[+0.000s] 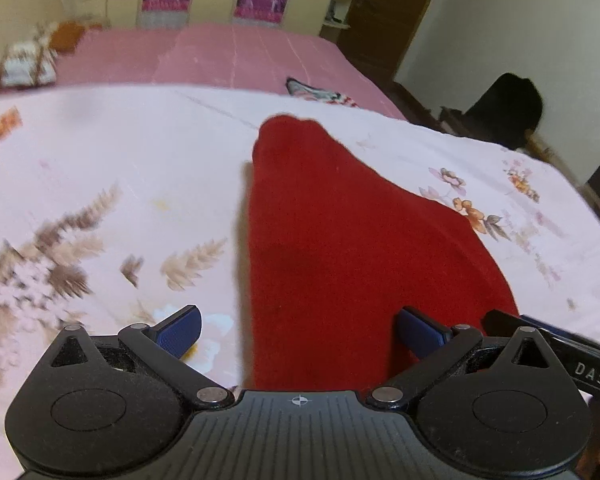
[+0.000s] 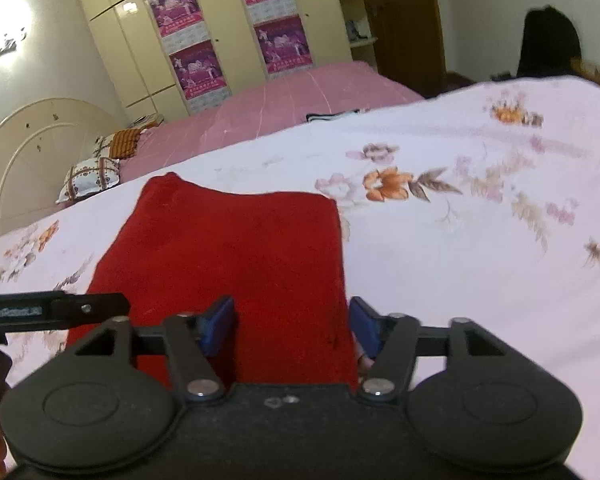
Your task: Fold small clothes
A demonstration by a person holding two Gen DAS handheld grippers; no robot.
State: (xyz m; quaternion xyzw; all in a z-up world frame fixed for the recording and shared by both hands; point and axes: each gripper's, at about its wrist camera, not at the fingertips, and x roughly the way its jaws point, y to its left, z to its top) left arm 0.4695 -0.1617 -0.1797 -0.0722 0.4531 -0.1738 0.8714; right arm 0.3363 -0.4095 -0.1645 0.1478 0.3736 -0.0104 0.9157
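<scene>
A small red garment (image 1: pixel 340 240) lies flat on the white floral sheet (image 1: pixel 100 160); it also shows in the right wrist view (image 2: pixel 236 248). My left gripper (image 1: pixel 300 330) is open, its blue pads straddling the garment's near left edge, just above the cloth. My right gripper (image 2: pixel 292 326) is open, its blue pads straddling the garment's near right edge. The right gripper's black body (image 1: pixel 560 340) shows at the left view's right side, and the left gripper's body (image 2: pixel 52 310) shows at the right view's left side. The garment's near edge is hidden under both grippers.
A pink bed (image 1: pixel 228 52) lies beyond the sheet, with patterned pillows (image 2: pixel 90 178) at its headboard (image 2: pixel 28 152). A folded dark-and-white cloth (image 1: pixel 320 92) sits at the sheet's far edge. A cream wardrobe (image 2: pixel 220 32), a brown door (image 2: pixel 404 16) and a dark chair (image 1: pixel 504 108) stand behind.
</scene>
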